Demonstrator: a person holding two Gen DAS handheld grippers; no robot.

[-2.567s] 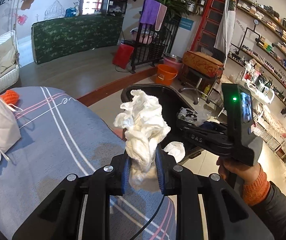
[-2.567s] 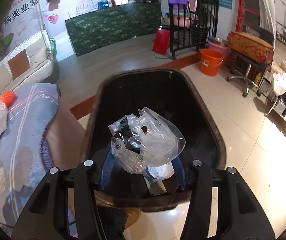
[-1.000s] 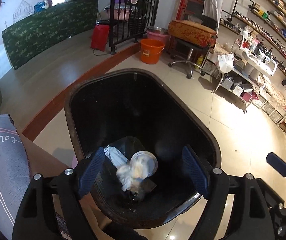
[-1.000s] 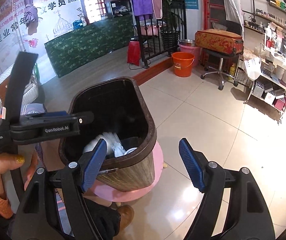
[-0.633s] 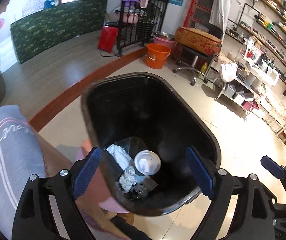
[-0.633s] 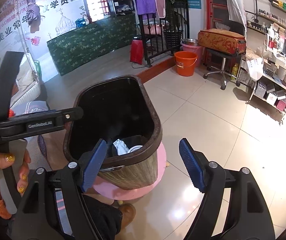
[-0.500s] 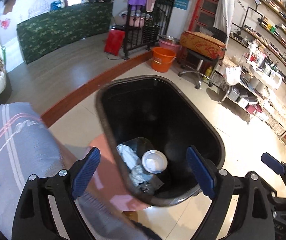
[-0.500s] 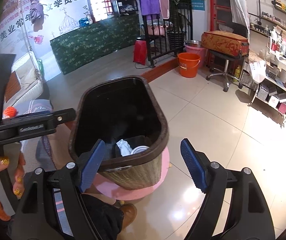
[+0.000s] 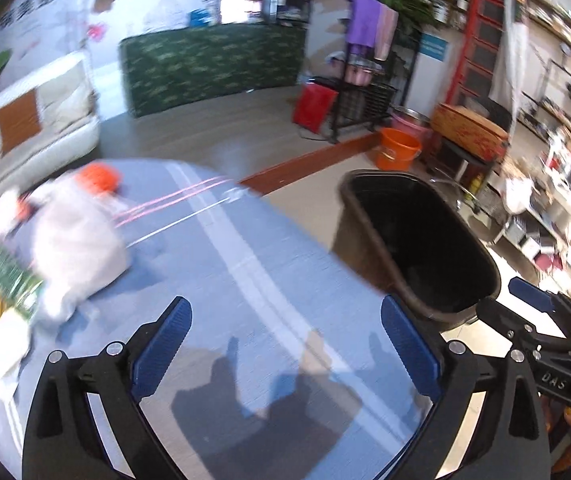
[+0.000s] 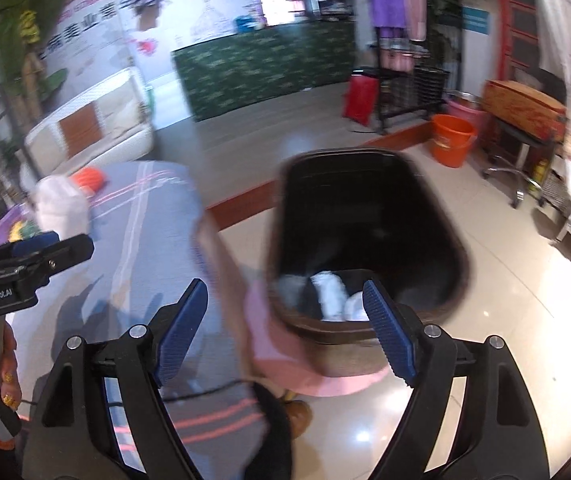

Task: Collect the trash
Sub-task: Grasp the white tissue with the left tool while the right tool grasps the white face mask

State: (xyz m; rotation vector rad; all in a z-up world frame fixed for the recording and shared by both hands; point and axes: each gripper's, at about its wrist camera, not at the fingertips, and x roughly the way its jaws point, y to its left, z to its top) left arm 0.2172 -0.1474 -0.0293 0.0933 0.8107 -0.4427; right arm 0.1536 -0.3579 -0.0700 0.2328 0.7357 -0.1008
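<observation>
My left gripper (image 9: 285,348) is open and empty above the blue-grey cloth-covered table (image 9: 245,288). A white face mask (image 9: 77,236) lies on the table at the left, with an orange object (image 9: 99,176) behind it and a yellow-green packet (image 9: 1,284) beside it. The dark trash bin (image 9: 421,248) stands right of the table. My right gripper (image 10: 285,332) is open and empty, near the bin (image 10: 365,232), which holds white tissue and a plastic lid (image 10: 333,292). The left gripper also shows in the right wrist view (image 10: 29,264).
An orange bucket (image 10: 451,140) and a stool with a patterned cushion (image 10: 525,112) stand on the tiled floor beyond the bin. A black rack with towels (image 9: 369,64), a green counter (image 9: 213,64) and a white sofa (image 9: 33,120) are farther back. Shelves line the right wall.
The crumpled tissue and plastic bag have been dropped into the bin. Both grippers now stand open. The left gripper has swung left from over the bin to over the table.
</observation>
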